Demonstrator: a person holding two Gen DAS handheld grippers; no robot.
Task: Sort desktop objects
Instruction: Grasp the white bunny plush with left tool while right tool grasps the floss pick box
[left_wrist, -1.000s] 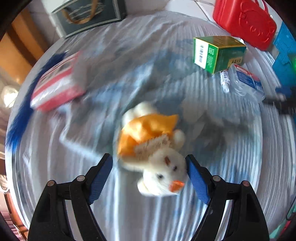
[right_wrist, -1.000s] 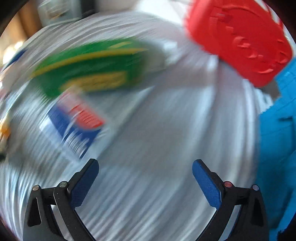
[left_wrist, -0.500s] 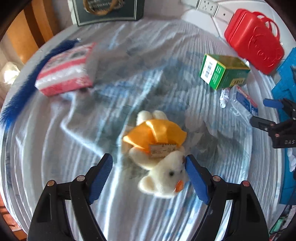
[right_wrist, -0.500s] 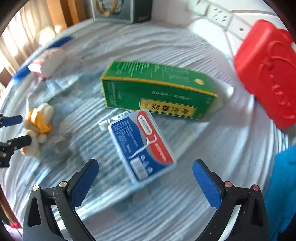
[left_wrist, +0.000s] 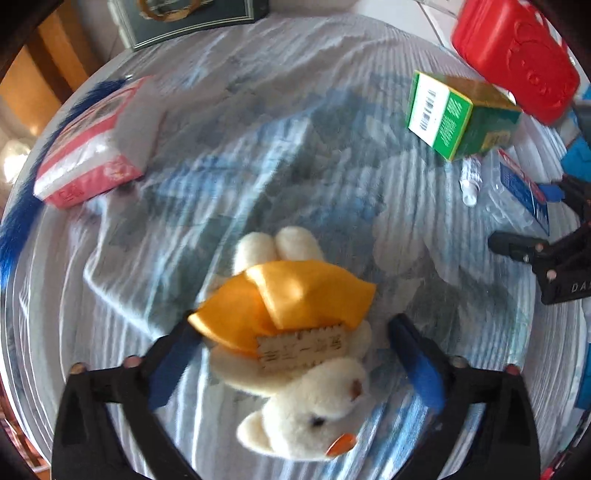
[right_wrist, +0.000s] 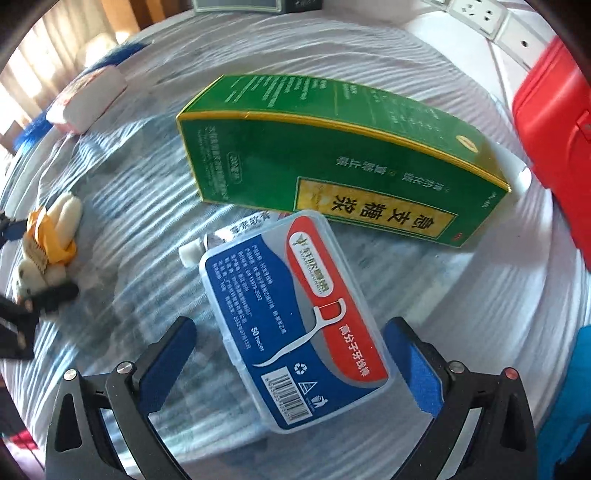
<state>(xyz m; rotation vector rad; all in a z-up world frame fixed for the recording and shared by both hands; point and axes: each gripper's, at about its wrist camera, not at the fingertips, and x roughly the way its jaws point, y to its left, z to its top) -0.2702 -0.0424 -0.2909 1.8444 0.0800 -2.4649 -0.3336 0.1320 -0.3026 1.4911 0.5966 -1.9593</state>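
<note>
A striped blue-and-white cloth covers the whole desk, rumpled in the middle; at the far right sits a red plastic case, big and glossy, its edge just beside the green carton, which lies on its side with yellow trim and Chinese lettering; behind everything, at the far edge, a dark framed box stands against the wall; over on the far left a red-and-white tissue pack rests on the cloth, with a strip of blue fluffy material running along the desk edge beside it; now the left hand-held gripper, fingers spread wide, sits on either side of the plush duck, which lies on its back, head toward the camera, orange cape across its body and a paper tag on its chest; the blue pads are just beside the toy, and I cannot tell whether either one is touching it; the right hand-held gripper is likewise spread open, straddling the floss pick box, a clear case with a blue and red label, lying flat just near the green carton; a gap shows on both sides of that case; tucked under its far corner, a small white tube pokes out toward the left.
</note>
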